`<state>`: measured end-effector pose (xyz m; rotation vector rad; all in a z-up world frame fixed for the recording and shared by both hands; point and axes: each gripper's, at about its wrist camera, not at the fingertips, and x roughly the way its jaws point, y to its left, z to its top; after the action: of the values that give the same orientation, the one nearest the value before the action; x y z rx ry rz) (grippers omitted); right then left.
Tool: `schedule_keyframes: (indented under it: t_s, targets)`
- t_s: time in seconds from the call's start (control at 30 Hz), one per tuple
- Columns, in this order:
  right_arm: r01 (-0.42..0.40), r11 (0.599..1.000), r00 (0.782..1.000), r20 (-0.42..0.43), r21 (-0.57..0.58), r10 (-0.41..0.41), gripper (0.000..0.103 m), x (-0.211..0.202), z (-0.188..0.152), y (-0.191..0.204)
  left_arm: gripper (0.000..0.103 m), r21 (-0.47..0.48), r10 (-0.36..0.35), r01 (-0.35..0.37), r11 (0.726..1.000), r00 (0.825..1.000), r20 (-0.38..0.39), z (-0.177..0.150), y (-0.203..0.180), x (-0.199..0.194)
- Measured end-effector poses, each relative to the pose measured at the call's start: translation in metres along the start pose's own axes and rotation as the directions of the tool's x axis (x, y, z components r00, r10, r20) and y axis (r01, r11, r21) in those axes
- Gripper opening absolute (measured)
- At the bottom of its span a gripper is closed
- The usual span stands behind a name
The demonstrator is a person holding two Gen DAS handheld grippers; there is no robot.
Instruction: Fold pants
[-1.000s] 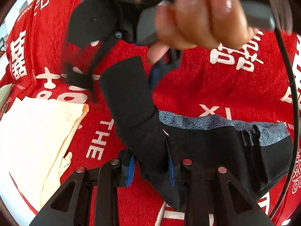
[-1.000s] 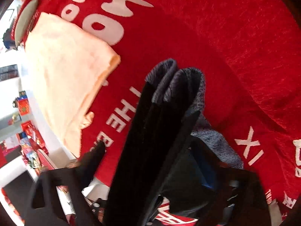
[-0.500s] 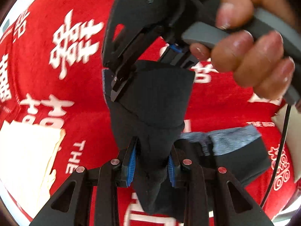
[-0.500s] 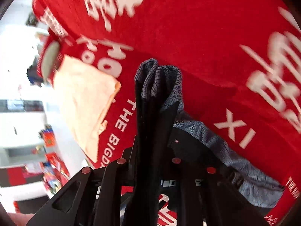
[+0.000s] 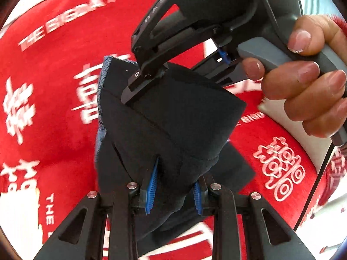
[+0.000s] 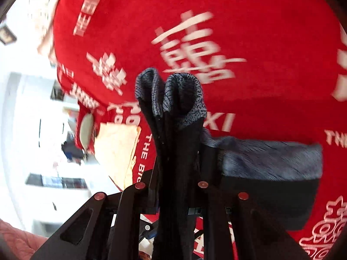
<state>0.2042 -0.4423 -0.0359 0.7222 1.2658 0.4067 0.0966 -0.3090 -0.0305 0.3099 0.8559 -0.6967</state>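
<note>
- Red cloth (image 5: 54, 86) with white Chinese characters and "THE BIGDAY" lettering all over, spread under everything.
- Off the cloth's left edge in the right wrist view: bright white room, shelves or furniture way too blurry to name.
- Pale peach fabric (image 6: 117, 149) lying flat on the red cloth near that edge, partly cut off behind the gripper frame.
- Lots of motion blur in both views, so lettering smears and edges go soft.
- Black pants (image 5: 164, 134) with a grey patterned waistband, bunched up and lifted between the two tools, lower part trailing onto the cloth.
- Left gripper (image 5: 173, 191) clamped tight on a thick fold of the pants, blue pads (image 5: 151, 186) pressed into the fabric on both sides.
- Right gripper (image 5: 141, 86) seen from the left wrist view biting the upper edge of the same fold, a hand (image 5: 308, 82) squeezing its grey trigger.
- From the right wrist view, right gripper's fingertips buried under fabric, pants standing straight up out of the closed jaws, grey waistband (image 6: 173, 95) doubled over on top.
</note>
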Motion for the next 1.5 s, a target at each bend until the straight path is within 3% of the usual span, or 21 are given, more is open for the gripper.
schedule_keyframes:
  t_s: [0.17,0.4,0.53,0.7,0.77,0.8,0.83,0.97,1.0,1.1,1.17,1.3,1.33,1.4,1.5]
  targets:
    - [0.005,0.995,0.997,0.07,0.097,-0.012,0.017,-0.037,-0.024,-0.065,0.03,0.093,-0.037,0.042,0.995,0.998,-0.049,-0.001,-0.049,0.027]
    - [0.075,0.977,0.996,0.041,0.198,-0.084,0.017,-0.016,-0.049,-0.157,0.03,0.153,-0.008,0.038,0.987,0.981,-0.196,-0.028,-0.09,0.085]
    - [0.071,0.964,0.996,0.039,0.256,-0.084,0.02,-0.001,-0.062,-0.19,0.03,0.176,0.012,0.028,0.984,0.976,-0.219,-0.039,-0.097,0.096]
    - [0.083,0.961,0.994,0.053,0.263,-0.1,0.028,-0.003,-0.07,-0.195,0.034,0.192,0.014,0.034,0.981,0.97,-0.242,-0.037,-0.097,0.093]
    - [0.112,0.963,0.991,0.043,0.244,-0.127,0.032,-0.006,-0.072,-0.191,0.042,0.166,-0.003,0.047,0.985,0.966,-0.257,-0.034,-0.092,0.088]
    - [0.134,0.964,0.988,0.038,0.231,-0.147,0.035,-0.007,-0.074,-0.187,0.061,0.142,-0.003,0.042,0.989,0.964,-0.266,-0.033,-0.086,0.083]
    - [0.164,0.962,0.984,0.036,0.217,-0.176,0.035,-0.009,-0.075,-0.183,0.067,0.122,-0.006,0.04,0.992,0.964,-0.266,-0.032,-0.08,0.079]
    - [0.26,0.947,0.963,0.026,0.191,-0.27,0.043,-0.01,-0.081,-0.172,0.067,0.068,-0.034,0.054,0.996,0.962,-0.271,-0.031,-0.058,0.062]
    - [0.303,0.935,0.95,0.02,0.184,-0.312,0.049,-0.01,-0.083,-0.169,0.067,0.057,-0.032,0.049,0.997,0.963,-0.269,-0.031,-0.053,0.057]
    - [0.418,0.893,0.906,-0.009,0.17,-0.422,0.054,-0.01,-0.092,-0.172,0.067,0.011,0.005,-0.002,1.0,0.969,-0.245,-0.03,-0.031,0.041]
    - [0.428,0.884,0.9,0.0,0.188,-0.435,0.054,-0.015,-0.1,-0.173,0.067,-0.034,0.026,-0.035,0.999,0.97,-0.242,-0.027,-0.011,0.041]
    - [0.507,0.835,0.853,0.017,0.216,-0.522,0.054,-0.026,-0.108,-0.166,0.067,-0.135,0.11,-0.153,0.979,0.953,-0.282,-0.029,0.04,0.05]
    - [0.518,0.827,0.844,0.027,0.219,-0.536,0.051,-0.031,-0.11,-0.162,0.067,-0.154,0.126,-0.179,0.972,0.945,-0.301,-0.03,0.053,0.055]
    - [0.505,0.837,0.848,0.061,0.213,-0.527,0.021,-0.038,-0.112,-0.151,0.067,-0.198,0.139,-0.217,0.956,0.928,-0.345,-0.037,0.069,0.067]
    - [0.48,0.856,0.861,0.084,0.193,-0.501,0.02,-0.037,-0.113,-0.135,0.067,-0.25,0.121,-0.233,0.94,0.911,-0.395,-0.047,0.087,0.08]
